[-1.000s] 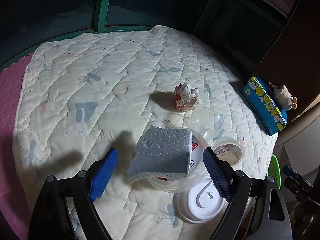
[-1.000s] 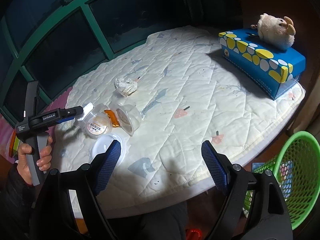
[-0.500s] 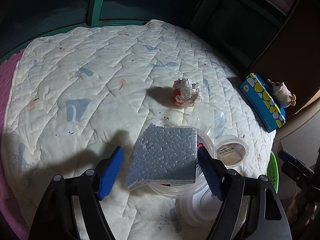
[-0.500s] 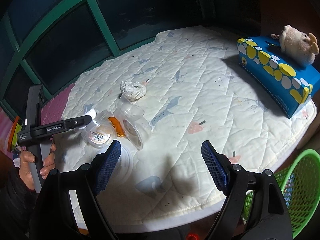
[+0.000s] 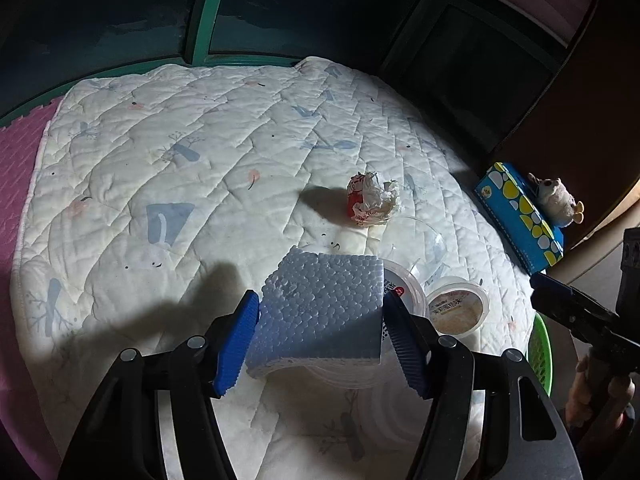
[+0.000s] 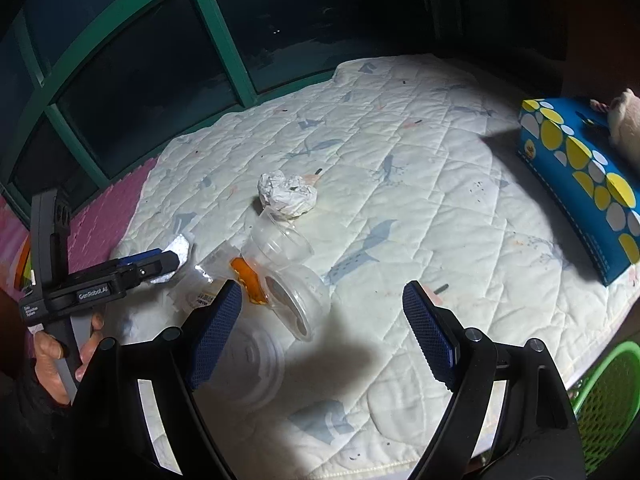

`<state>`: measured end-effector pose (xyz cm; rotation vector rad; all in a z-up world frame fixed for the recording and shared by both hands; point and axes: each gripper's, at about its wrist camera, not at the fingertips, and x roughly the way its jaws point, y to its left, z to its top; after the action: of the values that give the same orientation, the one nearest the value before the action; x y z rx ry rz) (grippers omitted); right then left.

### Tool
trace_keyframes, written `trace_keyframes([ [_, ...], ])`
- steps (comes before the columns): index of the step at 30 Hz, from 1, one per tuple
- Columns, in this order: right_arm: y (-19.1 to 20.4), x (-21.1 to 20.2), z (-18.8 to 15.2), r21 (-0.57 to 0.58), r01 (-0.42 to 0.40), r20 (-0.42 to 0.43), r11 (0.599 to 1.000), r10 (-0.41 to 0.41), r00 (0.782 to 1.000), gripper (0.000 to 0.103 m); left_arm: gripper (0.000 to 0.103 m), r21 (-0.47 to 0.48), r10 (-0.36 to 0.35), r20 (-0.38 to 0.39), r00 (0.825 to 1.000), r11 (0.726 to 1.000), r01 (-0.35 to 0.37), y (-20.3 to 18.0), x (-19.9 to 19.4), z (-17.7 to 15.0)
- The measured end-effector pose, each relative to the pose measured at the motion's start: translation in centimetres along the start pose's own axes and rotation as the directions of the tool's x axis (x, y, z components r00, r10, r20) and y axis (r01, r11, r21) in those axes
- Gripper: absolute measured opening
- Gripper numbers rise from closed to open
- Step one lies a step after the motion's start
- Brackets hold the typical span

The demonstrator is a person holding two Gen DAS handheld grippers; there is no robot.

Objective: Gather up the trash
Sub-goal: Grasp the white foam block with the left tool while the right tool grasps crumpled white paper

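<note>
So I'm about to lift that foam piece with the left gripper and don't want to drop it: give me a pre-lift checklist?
1. Foam block sits between the left gripper pads, which have just been closing: ok.
2. Both pads pressing firmly: cannot tell.
3. Clear lidded tub under the block stays behind: cannot tell.
4. Right gripper open and empty: ok.
5. Green basket in view for the drop: ok.

We look down on a white quilted mat (image 5: 168,168) printed with pale blue and pink figures, lit brightly at its middle and falling into shadow at the edges. Behind it stand dark windows (image 6: 132,80) in green frames (image 6: 224,44), black with night, and a pink foam floor mat (image 5: 20,168) shows past the quilt's left edge, while dark brown furniture (image 5: 580,112) rises at the right
</note>
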<state>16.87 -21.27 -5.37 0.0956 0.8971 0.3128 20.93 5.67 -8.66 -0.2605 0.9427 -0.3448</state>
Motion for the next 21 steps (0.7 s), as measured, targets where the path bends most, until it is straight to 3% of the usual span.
trace_keyframes([
  [15, 3.1, 8.9, 7.0, -0.045, -0.079, -0.120, 0.996, 0.073, 0.990, 0.082, 0.062, -0.007, 0.018, 0.056, 0.998, 1.000, -0.018, 0.9, -3.6, -0.8],
  [21, 4.1, 12.8, 8.6, -0.087, -0.049, -0.191, 0.995, 0.032, 0.981, 0.082, 0.062, -0.015, 0.018, 0.051, 0.999, 1.000, -0.017, 1.1, -3.8, -1.1],
])
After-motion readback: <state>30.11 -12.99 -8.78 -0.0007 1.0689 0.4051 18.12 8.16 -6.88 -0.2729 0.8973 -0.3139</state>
